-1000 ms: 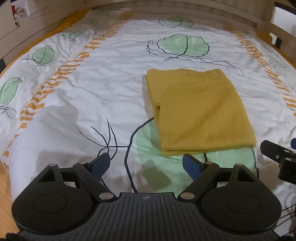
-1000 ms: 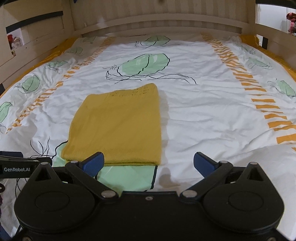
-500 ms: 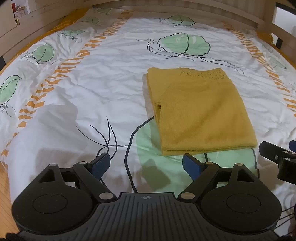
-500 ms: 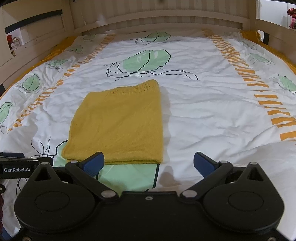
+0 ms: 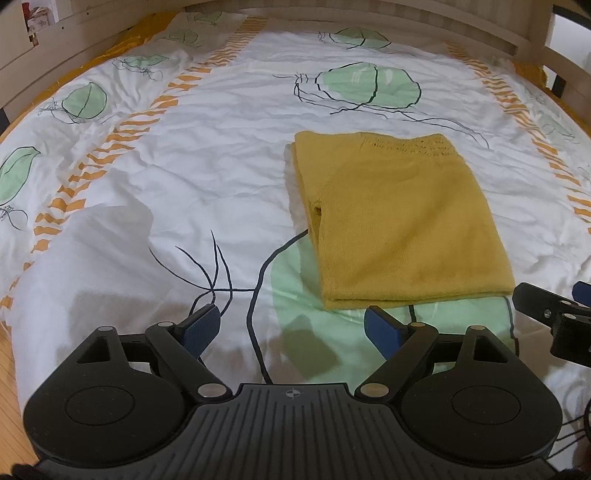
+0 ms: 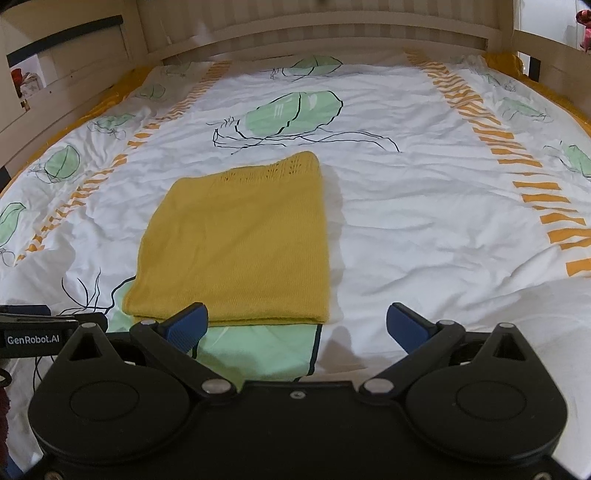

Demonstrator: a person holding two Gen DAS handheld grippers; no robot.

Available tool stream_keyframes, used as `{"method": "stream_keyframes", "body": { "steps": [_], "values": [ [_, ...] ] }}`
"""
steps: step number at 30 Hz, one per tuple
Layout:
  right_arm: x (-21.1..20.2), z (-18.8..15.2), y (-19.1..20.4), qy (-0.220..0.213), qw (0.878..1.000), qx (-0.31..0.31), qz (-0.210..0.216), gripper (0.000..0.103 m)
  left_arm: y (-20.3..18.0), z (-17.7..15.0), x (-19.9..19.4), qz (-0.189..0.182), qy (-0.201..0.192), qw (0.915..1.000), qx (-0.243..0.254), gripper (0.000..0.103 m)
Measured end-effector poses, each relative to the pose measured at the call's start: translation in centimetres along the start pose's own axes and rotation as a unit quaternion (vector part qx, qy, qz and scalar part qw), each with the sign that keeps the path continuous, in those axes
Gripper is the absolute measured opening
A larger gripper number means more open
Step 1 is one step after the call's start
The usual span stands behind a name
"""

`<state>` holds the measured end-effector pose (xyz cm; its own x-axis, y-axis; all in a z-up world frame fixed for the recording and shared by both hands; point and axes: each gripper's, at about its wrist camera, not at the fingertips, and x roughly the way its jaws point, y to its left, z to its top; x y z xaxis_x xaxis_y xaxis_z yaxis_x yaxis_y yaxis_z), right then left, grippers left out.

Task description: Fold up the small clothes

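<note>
A folded yellow knit garment (image 5: 399, 221) lies flat on the bed as a neat rectangle; it also shows in the right wrist view (image 6: 236, 243). My left gripper (image 5: 291, 326) is open and empty, just short of the garment's near left corner. My right gripper (image 6: 295, 325) is open and empty, just short of the garment's near right corner. The right gripper's side shows at the right edge of the left wrist view (image 5: 554, 314). The left gripper's side shows at the left edge of the right wrist view (image 6: 40, 328).
The bed has a white duvet (image 5: 184, 177) printed with green leaves and orange stripes, also in the right wrist view (image 6: 424, 221). A wooden bed frame (image 6: 332, 33) runs along the far end and both sides. Wooden floor (image 5: 5, 369) shows at lower left.
Both grippers have pulled back and tilted slightly, so the garment sits a little lower in each view. The garment has not moved. Both grippers stay open.
</note>
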<state>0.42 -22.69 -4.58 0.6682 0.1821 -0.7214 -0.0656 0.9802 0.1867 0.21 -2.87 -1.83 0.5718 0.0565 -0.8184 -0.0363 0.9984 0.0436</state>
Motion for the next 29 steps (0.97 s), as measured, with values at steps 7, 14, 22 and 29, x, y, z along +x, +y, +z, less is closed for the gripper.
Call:
{"method": "stream_keyframes", "body": {
  "steps": [7,14,22,29],
  "values": [
    [0.4,0.1,0.1,0.006,1.0,0.001,0.001,0.103,0.0,0.0,0.1,0.0,0.001,1.0,0.002,0.085],
    [0.7,0.3,0.2,0.011,1.0,0.001,0.0,0.103,0.1,0.1,0.1,0.002,-0.002,1.0,0.001,0.085],
    [1.0,0.4,0.5,0.015,1.0,0.0,0.002,0.103,0.5,0.3,0.2,0.003,-0.003,1.0,-0.003,0.085],
    [1.4,0.5,0.7,0.019,1.0,-0.001,0.005,0.103,0.5,0.3,0.4,-0.004,-0.004,1.0,0.004,0.085]
  ]
}}
